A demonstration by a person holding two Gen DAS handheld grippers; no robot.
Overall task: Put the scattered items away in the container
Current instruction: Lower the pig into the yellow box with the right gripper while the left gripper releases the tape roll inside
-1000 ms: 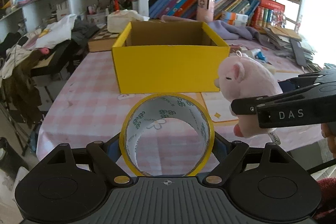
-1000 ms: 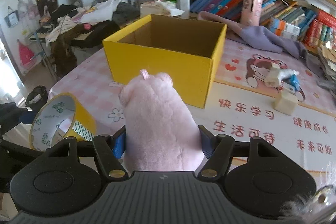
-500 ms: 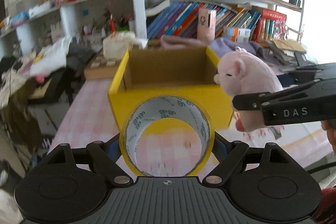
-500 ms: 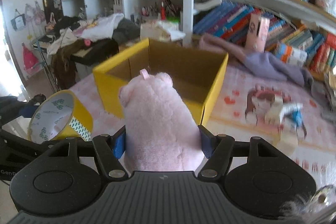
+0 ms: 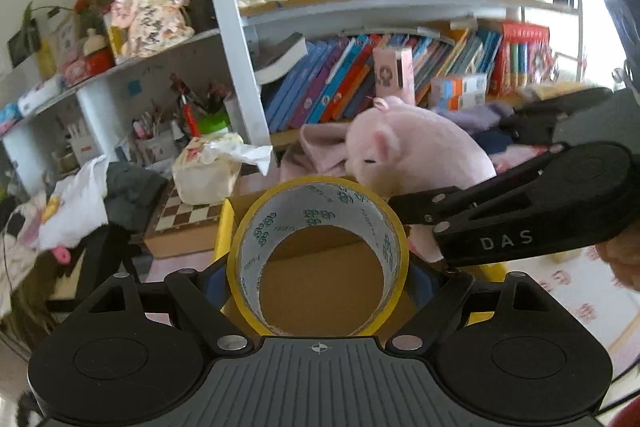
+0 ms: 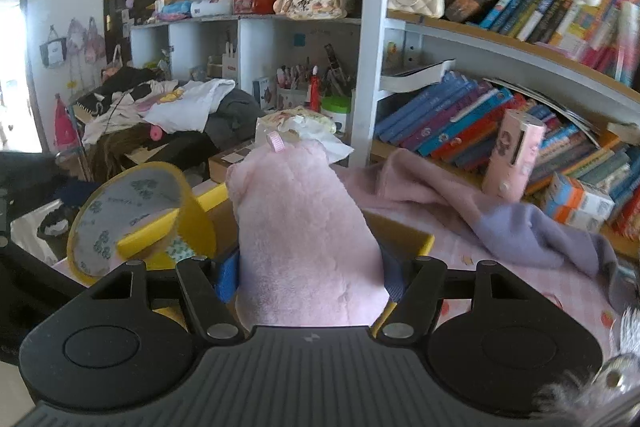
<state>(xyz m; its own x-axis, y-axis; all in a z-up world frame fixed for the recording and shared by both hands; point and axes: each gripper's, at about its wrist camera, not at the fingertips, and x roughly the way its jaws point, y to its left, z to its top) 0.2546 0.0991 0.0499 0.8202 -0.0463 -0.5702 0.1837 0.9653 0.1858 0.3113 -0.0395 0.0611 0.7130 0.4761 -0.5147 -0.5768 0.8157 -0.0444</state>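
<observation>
My left gripper [image 5: 318,275] is shut on a yellow tape roll [image 5: 320,205], held upright with its hole facing the camera. Through the hole shows the brown inside of the yellow cardboard box [image 5: 223,227], which lies right below. My right gripper [image 6: 312,279] is shut on a pink plush pig [image 6: 300,227], clamped at both flanks. In the left wrist view the pig [image 5: 416,155] hangs just right of the roll, with a black finger [image 5: 500,223] of the right gripper across it. In the right wrist view the tape roll [image 6: 196,223] sits left of the pig, above the box rim [image 6: 404,233].
Behind the box stand a tissue box [image 5: 208,171] on a chessboard case [image 5: 184,219] and a shelf full of books [image 6: 460,123]. A pink and purple cloth [image 6: 500,219] and a pink carton [image 6: 514,155] lie on the checked table [image 6: 520,287]. Clothes [image 6: 180,107] are piled at left.
Both grippers moved forward and upward with their loads. The box, earlier ahead on the table, now lies directly under the tape roll and the pig.
</observation>
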